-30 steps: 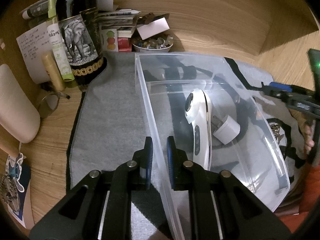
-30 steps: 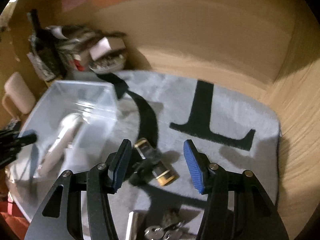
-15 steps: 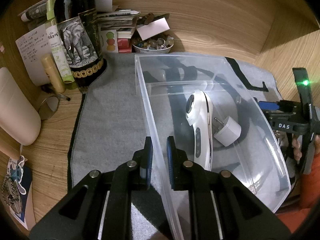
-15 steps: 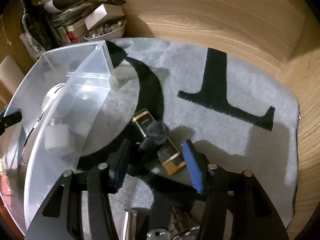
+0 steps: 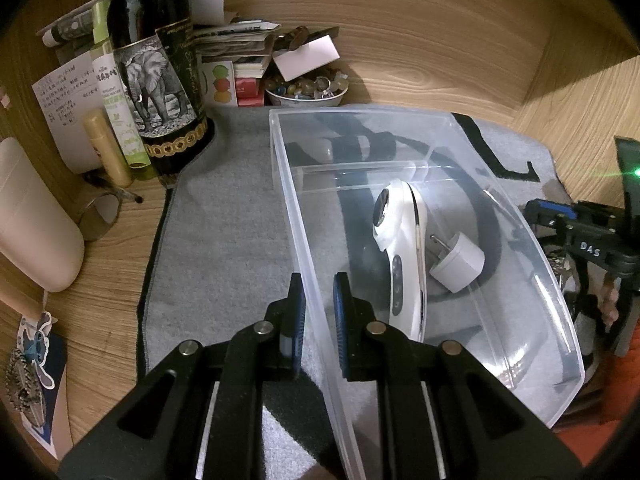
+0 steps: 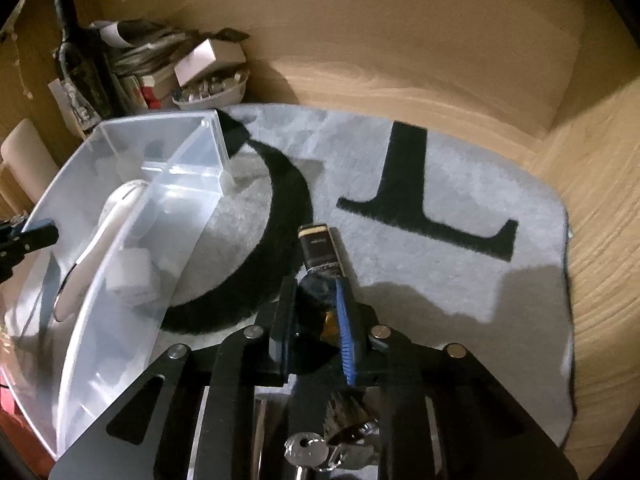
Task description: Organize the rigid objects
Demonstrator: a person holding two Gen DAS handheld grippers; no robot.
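A clear plastic bin point(image 5: 400, 128) stands on the grey mat point(image 5: 224, 216). It holds a white handheld device point(image 5: 404, 248) and a white plug adapter point(image 5: 460, 260). My left gripper point(image 5: 318, 300) is shut on the bin's near left wall. My right gripper point(image 6: 316, 304) is shut on a small black furry microphone point(image 6: 316, 292) that lies over a black and gold lighter point(image 6: 320, 246) on the mat, to the right of the bin point(image 6: 120, 216). The right gripper also shows at the right edge of the left wrist view point(image 5: 584, 232).
A dark elephant-label bottle point(image 5: 160, 76), a green tube, papers, boxes and a bowl of stones point(image 5: 308, 90) crowd the back left corner. A beige case point(image 5: 32, 220) lies at the left. Keys point(image 6: 320, 450) lie under my right gripper. Wooden walls close in behind and right.
My right gripper has lowered over the microphone and closed on it. The left gripper has kept its hold on the bin wall.
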